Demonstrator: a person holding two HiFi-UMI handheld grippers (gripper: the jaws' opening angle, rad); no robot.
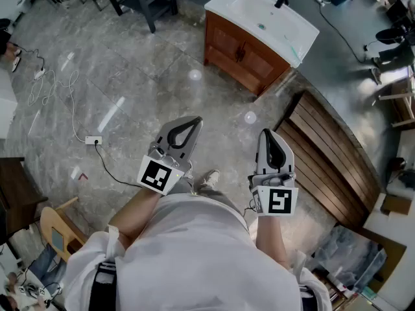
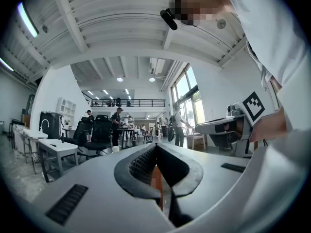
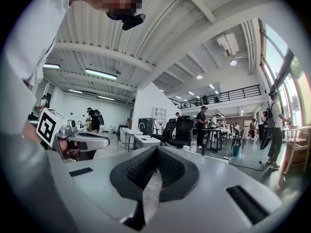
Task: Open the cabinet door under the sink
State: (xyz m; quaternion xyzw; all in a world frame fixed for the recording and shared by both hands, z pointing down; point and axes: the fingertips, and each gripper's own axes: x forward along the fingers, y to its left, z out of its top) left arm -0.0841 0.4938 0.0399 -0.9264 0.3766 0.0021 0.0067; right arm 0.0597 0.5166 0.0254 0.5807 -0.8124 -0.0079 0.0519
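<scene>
Cabinet door point(image 1: 227, 42) closed, left claw point(image 1: 194, 120), right claw point(image 1: 265, 135) pinched

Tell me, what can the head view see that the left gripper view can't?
Only the head view: the white sink on its wooden cabinet, doors shut, and a white power strip on the floor. Only the left gripper view: the ceiling, black office chairs and people standing far off. Both: the left gripper, jaws together, and the right gripper.

light: bright, daylight from windows point(image 2: 187, 89) | glare: spots on floor point(image 1: 130, 76) | edges: fisheye-warped, black corners
</scene>
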